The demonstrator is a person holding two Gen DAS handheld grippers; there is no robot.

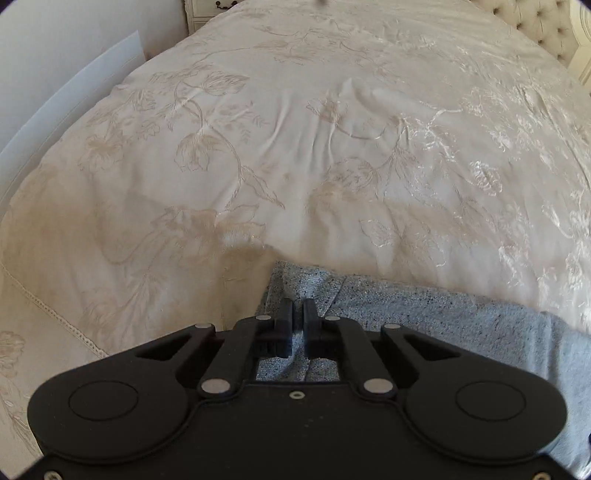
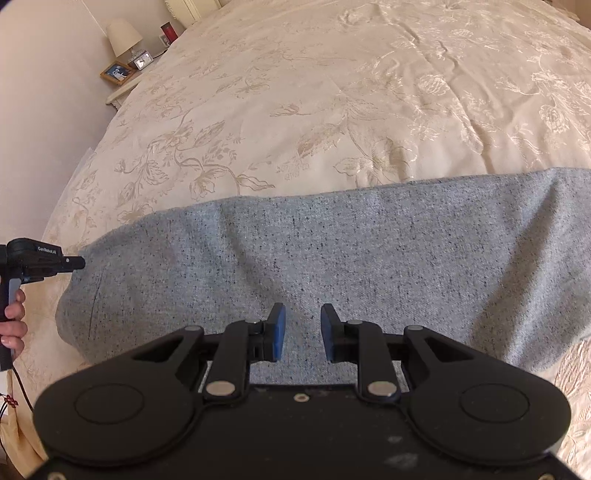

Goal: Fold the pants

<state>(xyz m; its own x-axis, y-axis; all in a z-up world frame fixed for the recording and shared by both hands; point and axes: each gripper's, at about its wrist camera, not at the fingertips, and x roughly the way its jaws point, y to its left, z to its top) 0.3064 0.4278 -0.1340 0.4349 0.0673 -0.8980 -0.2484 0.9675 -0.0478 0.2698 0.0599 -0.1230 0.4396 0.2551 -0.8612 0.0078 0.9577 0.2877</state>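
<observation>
Grey flecked pants (image 2: 332, 254) spread flat across the lower half of the right wrist frame, on a cream floral bedspread (image 2: 295, 110) that fills the rest of the bed. Probably light and limp: woven or knitted cloth with soft ripples, no stiffness, likely to sag and drag when lifted by one point only. Not slippery by the look of the weave, not fragile. Best taken at an edge or corner, two points well apart, so the fold line stays straight.

Left gripper (image 1: 297, 314) low in the left wrist frame, jaws nearly closed with a narrow slit between them, at the end of the cloth near a seam (image 1: 334, 295); apparently pinching a ridge of fabric, though the contact itself hard to confirm. Right gripper (image 2: 303, 332) low centre of its own frame, blue-padded jaws spread apart, hovering over the middle of the pants, holding nothing.

Shown only in the right wrist view: the full width of the garment, the left gripper (image 2: 70, 263) from the side at the far left edge of the frame, touching the end of the cloth, with a hand (image 2: 13, 325) on its handle, plus a lamp (image 2: 123, 37) and a picture frame (image 2: 117, 73) at the upper left. Shown only in the left wrist view: the seam and hem detail at the gripped end, and a tufted headboard (image 1: 535, 26) in the upper right
</observation>
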